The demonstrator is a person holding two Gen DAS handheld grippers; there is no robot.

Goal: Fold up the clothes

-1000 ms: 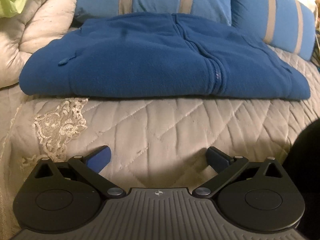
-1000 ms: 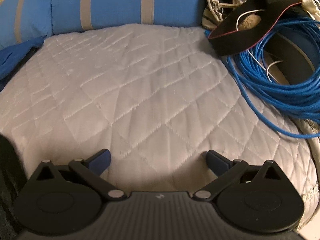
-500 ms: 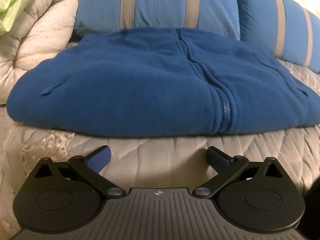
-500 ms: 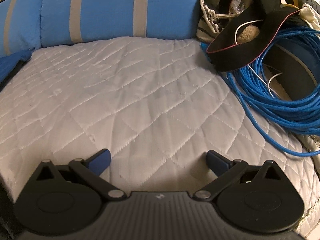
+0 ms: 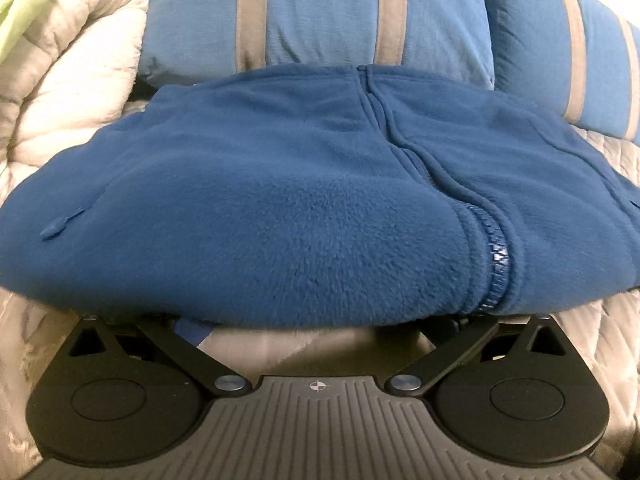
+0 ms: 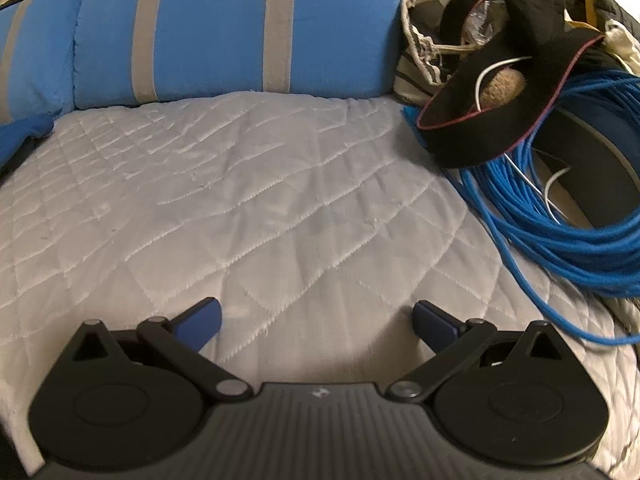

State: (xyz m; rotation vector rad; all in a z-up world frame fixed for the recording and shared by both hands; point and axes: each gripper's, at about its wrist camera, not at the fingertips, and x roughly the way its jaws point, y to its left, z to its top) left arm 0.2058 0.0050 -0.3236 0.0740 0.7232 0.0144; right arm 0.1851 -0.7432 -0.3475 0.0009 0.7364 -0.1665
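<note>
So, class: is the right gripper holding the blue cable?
No. The right gripper is open over bare quilt; the blue cable lies apart.

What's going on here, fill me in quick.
A person with a gripper in each hand is folding clothes on a quilted bed. The left gripper is open, its fingertips pushed under the near edge of a folded blue fleece jacket that lies in front of striped blue pillows. The right gripper is open and holds nothing, hovering over bare quilt. A coil of blue cable and a black hat lie off to its right.
</note>
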